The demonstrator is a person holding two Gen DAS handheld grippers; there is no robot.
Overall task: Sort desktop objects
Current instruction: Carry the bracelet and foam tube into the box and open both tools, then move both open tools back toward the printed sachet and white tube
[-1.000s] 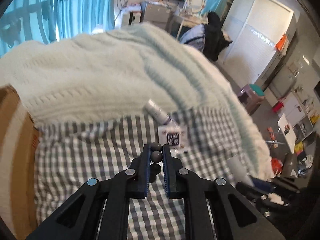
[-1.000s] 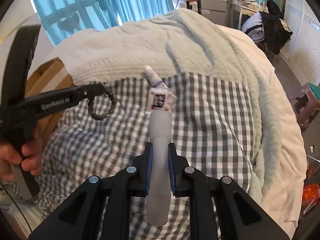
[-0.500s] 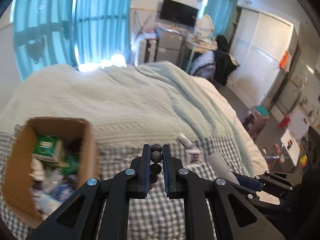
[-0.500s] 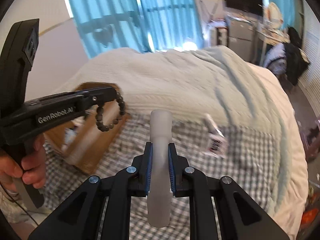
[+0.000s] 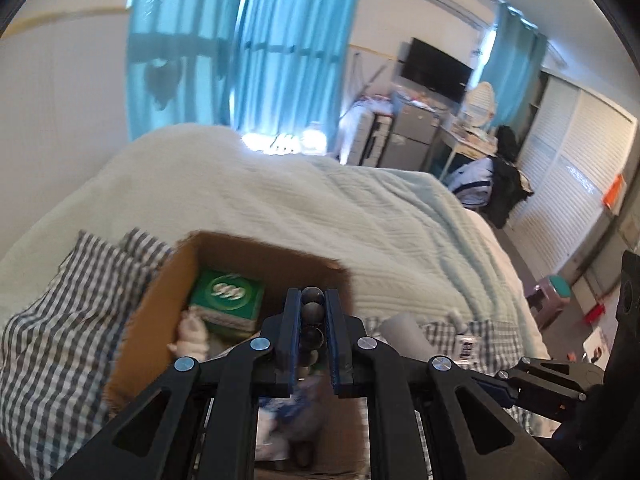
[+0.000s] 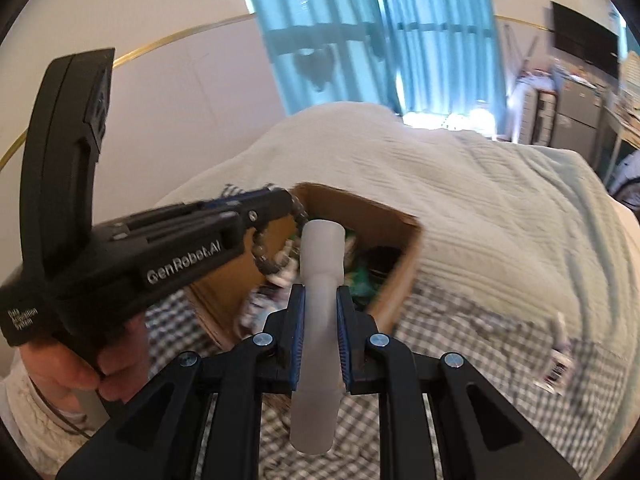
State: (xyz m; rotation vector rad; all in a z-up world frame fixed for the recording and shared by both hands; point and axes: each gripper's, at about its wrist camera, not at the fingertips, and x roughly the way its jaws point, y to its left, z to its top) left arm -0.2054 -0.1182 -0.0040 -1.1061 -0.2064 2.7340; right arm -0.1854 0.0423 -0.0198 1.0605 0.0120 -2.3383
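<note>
My left gripper (image 5: 312, 300) is shut on a dark bead bracelet (image 5: 311, 312), and it hangs over the open cardboard box (image 5: 152, 304) on the checked cloth. In the right wrist view the same left gripper (image 6: 286, 204) shows at left with the bracelet (image 6: 262, 254) dangling above the box (image 6: 400, 280). My right gripper (image 6: 321, 296) is shut on a frosted white tube (image 6: 320, 276), just short of the box's near wall. The tube's end (image 5: 404, 332) shows in the left wrist view too. A green pack (image 5: 228, 294) and a small white figure (image 5: 188, 334) lie inside the box.
The box sits on a grey checked cloth (image 5: 48, 344) over a pale knitted blanket (image 5: 320, 208) on a bed. A small tube and a printed packet (image 6: 558, 364) lie on the cloth at right. A hand (image 6: 80, 372) holds the left gripper. Blue curtains and furniture stand behind.
Both grippers have swung left and upward, from over the small tube and packet to the cardboard box. The bracelet and the frosted tube stayed gripped throughout.
</note>
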